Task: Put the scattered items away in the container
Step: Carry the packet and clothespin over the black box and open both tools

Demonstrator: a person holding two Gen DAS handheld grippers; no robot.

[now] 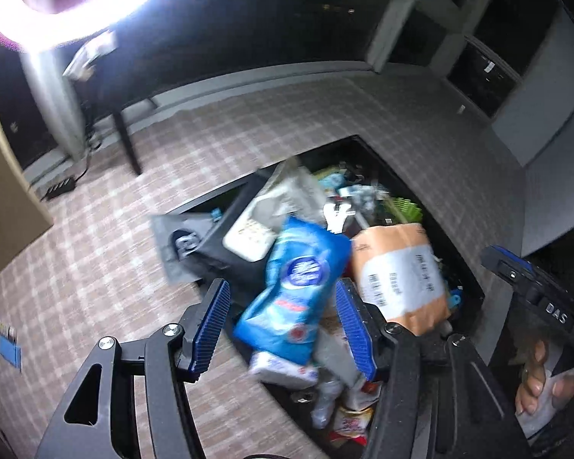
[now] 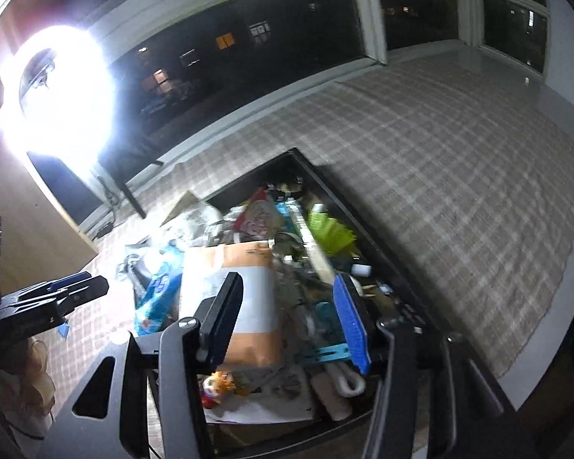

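The black container sits on a plaid-covered surface and is heaped above its rim with mixed items. The left tongs stand wide open over its near left corner. A blue packet lies between the two blue-ribbed fingers, on top of the pile; motion blur prevents telling whether either pad touches it, and no grip is evident. Just right of the packet lies an orange-and-white parcel, also on the heap.

The right tongs are likewise open and hold nothing, poised above the middle of the container. The parcel lies directly below and between these fingers. A green item rests farther back in the container. A ring lamp glares at the left.
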